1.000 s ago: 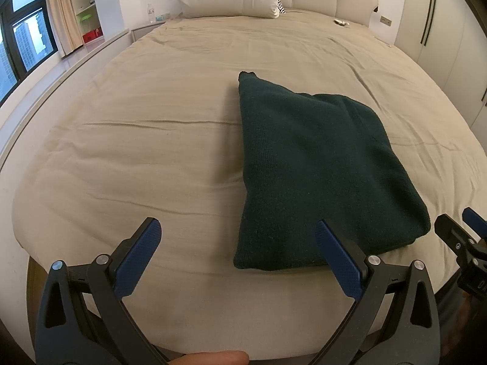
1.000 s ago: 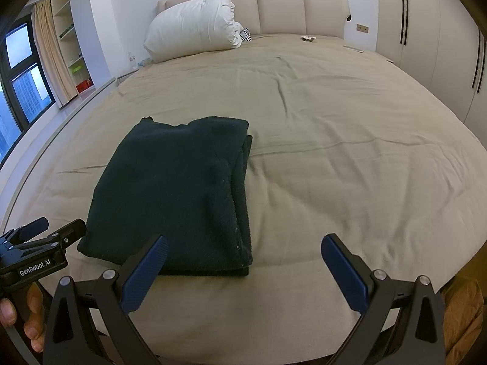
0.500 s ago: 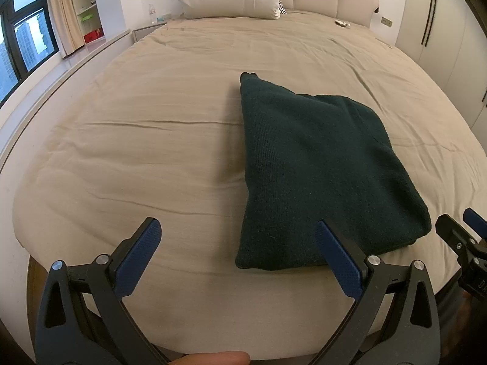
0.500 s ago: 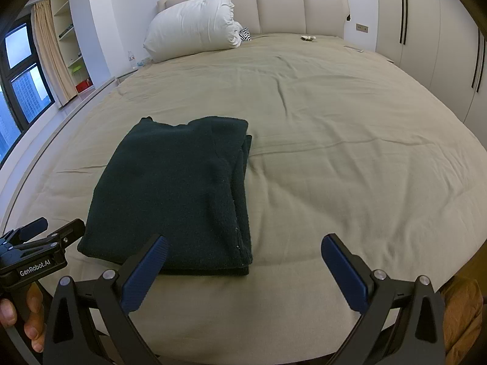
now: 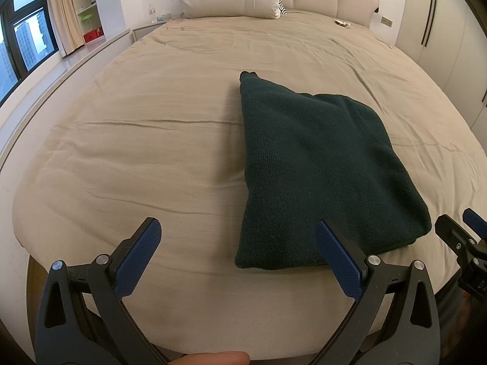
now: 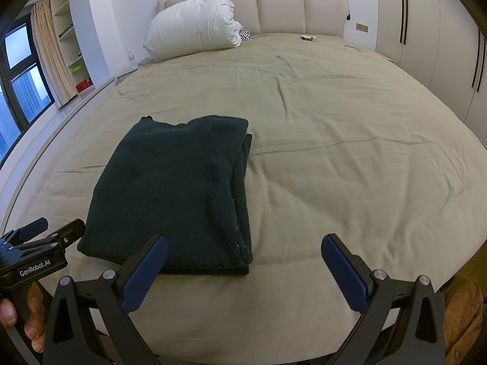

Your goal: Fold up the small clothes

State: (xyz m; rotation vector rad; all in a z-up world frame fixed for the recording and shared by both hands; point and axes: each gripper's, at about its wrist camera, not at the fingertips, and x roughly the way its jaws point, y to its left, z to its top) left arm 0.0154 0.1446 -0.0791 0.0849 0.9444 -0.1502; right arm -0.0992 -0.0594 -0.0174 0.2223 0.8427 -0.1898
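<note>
A dark green sweater (image 5: 319, 176) is seen folded into a thick rectangle near the foot edge of the bed (image 5: 137, 152). Soft, limp, bulky knit is judged, light and not slippery; stacked edges at the near corners are best pinched. Left claw (image 5: 237, 261) and right claw (image 6: 243, 270) are held wide open, empty.

So there's one dark green knit sweater (image 5: 319, 170) lying flat on the bedspread, already folded into a chunky rectangle. From the left wrist view it fills the centre-right of the frame, with one little corner poking out at its far left end. From the right wrist view it sits lower left of centre (image 6: 176, 191), and you can see the stacked layers along its right edge, slightly uneven, top layer a bit rumpled.
</note>
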